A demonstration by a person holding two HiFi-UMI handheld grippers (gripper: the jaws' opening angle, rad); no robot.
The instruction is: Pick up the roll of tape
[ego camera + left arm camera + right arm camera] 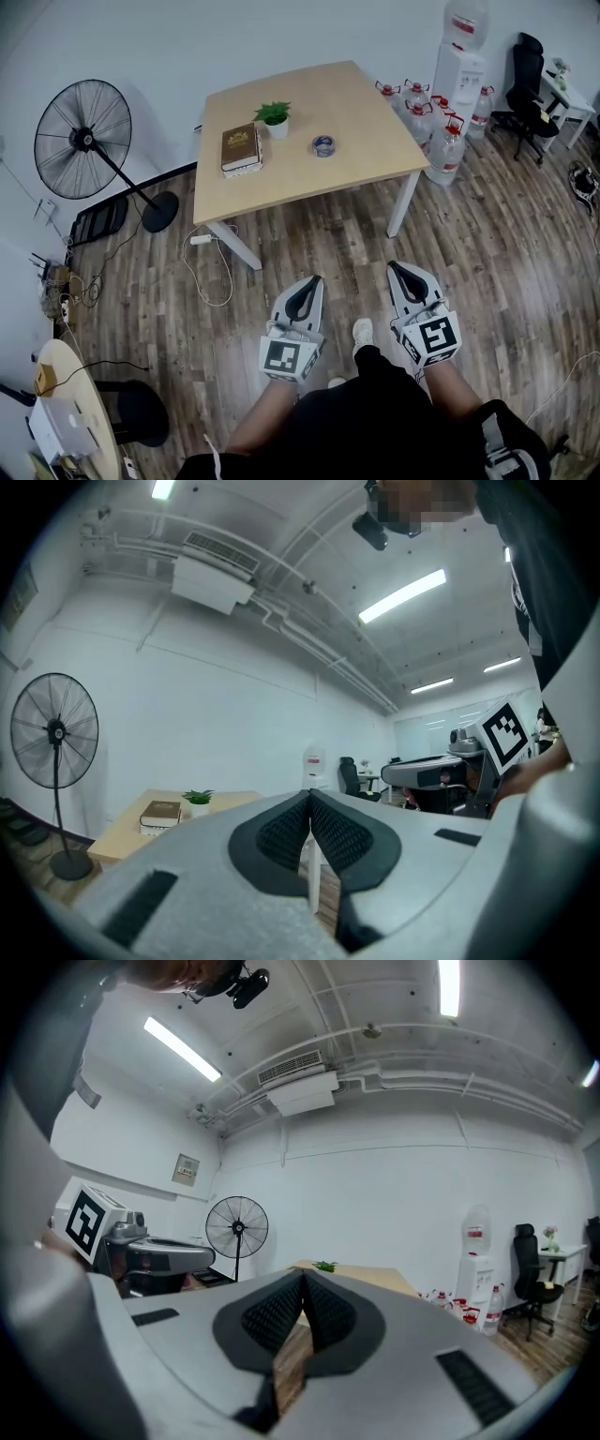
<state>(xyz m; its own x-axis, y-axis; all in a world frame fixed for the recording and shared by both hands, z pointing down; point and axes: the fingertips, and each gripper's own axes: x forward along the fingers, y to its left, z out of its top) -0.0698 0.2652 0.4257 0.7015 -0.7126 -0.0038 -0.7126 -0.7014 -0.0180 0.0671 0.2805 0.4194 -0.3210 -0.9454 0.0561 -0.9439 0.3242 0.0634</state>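
The roll of tape [324,145], a small bluish ring, lies on the light wooden table [366,108] near its middle. Both grippers are held well short of the table, over the wooden floor. My left gripper [314,279] points toward the table with its jaws shut and nothing between them. To its right my right gripper [396,266] is also shut and empty. In the left gripper view the table [122,832] shows low at left, beyond the shut left gripper [310,795]. The right gripper view has the shut right gripper [303,1277] in front of the table [375,1280].
A book [240,148] and a small potted plant [275,118] stand on the table left of the tape. A floor fan [89,141] stands at left, several water bottles [439,131] and a dispenser [459,66] at right, an office chair [527,89] beyond. A cable [211,272] trails on the floor.
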